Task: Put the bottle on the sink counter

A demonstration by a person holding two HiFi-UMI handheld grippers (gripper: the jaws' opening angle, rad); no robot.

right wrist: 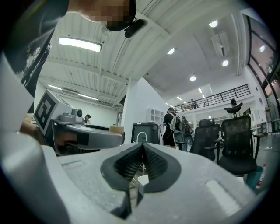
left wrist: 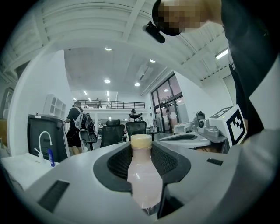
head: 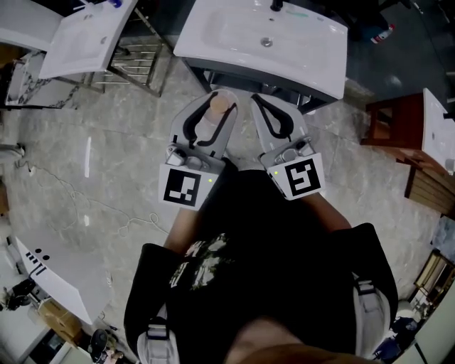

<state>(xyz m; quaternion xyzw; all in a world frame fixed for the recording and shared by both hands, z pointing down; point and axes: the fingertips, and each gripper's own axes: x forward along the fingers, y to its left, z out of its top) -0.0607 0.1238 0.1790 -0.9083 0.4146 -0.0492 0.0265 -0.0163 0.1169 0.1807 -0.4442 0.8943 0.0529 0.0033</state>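
1. The left tool (head: pixel 215 99) is clamped on the bottle (left wrist: pixel 142 175). Its two black ribbed pads (left wrist: pixel 118 162) stand wide apart and press on either side of the bottle's body. The bottle stands upright in the grip, filled with pale pinkish liquid and topped by a cream cap.
2. The right tool (head: pixel 264 99) has its jaws together. In the right gripper view the ribbed pads meet at their tips, and nothing is held between them.
3. The two tools lie side by side in the middle of the head view. Both are held about level and point toward the top of the frame, their marker cubes facing up. The person's forearms (head: pixel 186 226) reach forward from a dark shirt in the lower half of that view, one hand behind each tool.
4. The bottle hangs in the air over the marbled floor (head: pixel 106 163), just below the front edge of the sink counter (head: pixel 195 44) in the frame. It does not touch the counter.
5. The sink counter is white and fills the top centre of the head view. It has a drain (head: pixel 266 43) in its basin and a dark tap (head: pixel 276 6) at the far edge.
6. A second white basin (head: pixel 85 32) sits at the upper left on a metal frame, well apart from the first. A reddish wooden stand (head: pixel 391 121) is at the right edge.
7. Far off in the left gripper view stand black office chairs (left wrist: pixel 113 131). To their left is a person with a backpack (left wrist: pixel 74 127), beneath a railed balcony.
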